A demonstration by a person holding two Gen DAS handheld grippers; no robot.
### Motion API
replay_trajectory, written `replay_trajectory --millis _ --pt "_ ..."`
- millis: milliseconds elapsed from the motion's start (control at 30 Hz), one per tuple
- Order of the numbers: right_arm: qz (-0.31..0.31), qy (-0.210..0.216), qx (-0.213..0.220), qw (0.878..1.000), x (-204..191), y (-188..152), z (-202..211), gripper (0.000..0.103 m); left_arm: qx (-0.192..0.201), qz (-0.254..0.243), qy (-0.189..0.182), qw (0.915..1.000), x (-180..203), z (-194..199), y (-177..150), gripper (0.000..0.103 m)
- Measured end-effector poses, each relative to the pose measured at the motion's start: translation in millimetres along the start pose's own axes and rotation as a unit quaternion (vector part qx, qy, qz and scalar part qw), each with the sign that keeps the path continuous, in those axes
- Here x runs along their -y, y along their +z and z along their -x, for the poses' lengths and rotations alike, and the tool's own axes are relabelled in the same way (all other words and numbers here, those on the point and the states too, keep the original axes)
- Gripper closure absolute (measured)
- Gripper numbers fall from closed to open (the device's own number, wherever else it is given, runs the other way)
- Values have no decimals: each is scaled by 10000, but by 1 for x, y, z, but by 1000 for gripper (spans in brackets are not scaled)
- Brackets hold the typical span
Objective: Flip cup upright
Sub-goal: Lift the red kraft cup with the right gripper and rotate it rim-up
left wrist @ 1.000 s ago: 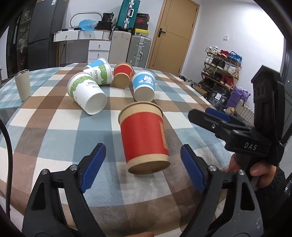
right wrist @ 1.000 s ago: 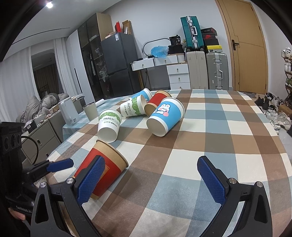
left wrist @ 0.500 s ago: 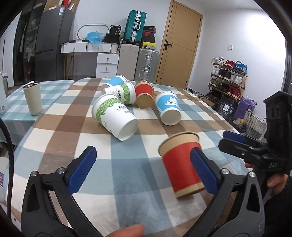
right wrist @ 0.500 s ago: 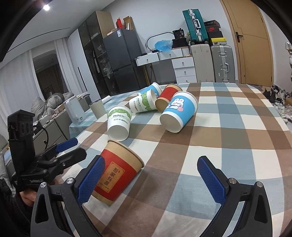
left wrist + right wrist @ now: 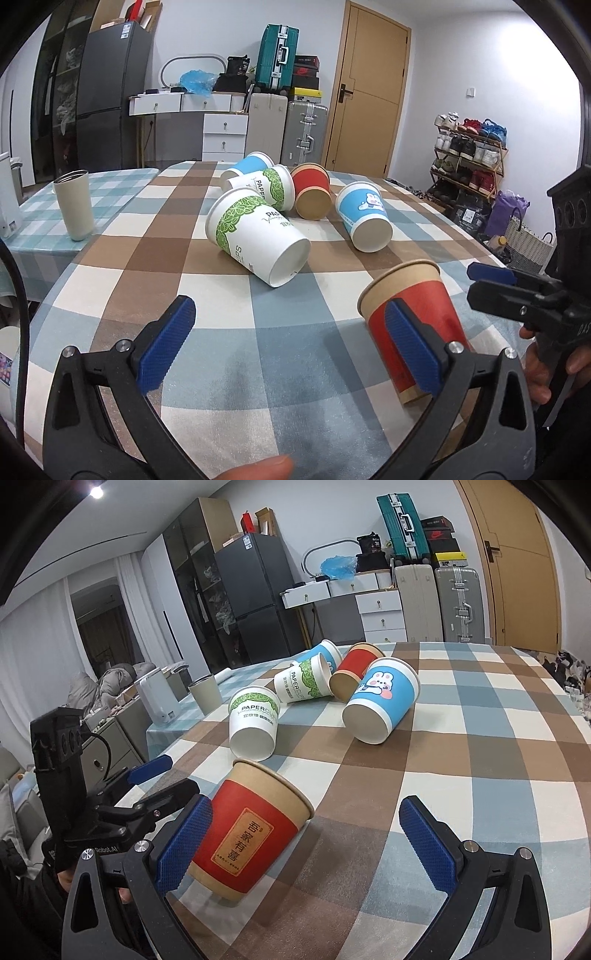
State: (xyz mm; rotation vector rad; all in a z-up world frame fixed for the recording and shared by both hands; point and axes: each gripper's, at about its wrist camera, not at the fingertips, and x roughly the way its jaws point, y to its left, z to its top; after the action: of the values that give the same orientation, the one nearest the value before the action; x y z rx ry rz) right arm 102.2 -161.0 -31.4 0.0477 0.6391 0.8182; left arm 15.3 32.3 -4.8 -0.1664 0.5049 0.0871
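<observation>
Hidden and cut-off parts

The left gripper's blue-padded finger (image 5: 412, 345) covers part of the tilted red-and-kraft paper cup (image 5: 424, 306). The far blue paper cup (image 5: 325, 651) lies mostly behind the green-leaf white cup (image 5: 303, 683). The checked counter (image 5: 461, 775) runs past the frame's right edge.

The red paper cup with kraft-brown bands at rim and base (image 5: 413, 317) (image 5: 255, 834) stands on its base on the checked cloth of the counter (image 5: 443, 768), mouth up but leaning to one side. A gold-framed label with Chinese characters shows on its red wall. It stands near the counter's front edge, apart from five more paper cups lying on their sides farther back.
</observation>
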Motion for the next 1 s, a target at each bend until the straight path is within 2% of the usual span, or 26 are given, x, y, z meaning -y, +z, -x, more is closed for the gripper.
replay_trajectory --millis 700,1000 --pt "-44 -51 -214 9997 -2 1 -6 0 79 -71 36 9999 4 0 -2 1" --pt "-330 168 -772 9963 -2 9 -23 0 117 -113 49 9999 6 2 -2 1"
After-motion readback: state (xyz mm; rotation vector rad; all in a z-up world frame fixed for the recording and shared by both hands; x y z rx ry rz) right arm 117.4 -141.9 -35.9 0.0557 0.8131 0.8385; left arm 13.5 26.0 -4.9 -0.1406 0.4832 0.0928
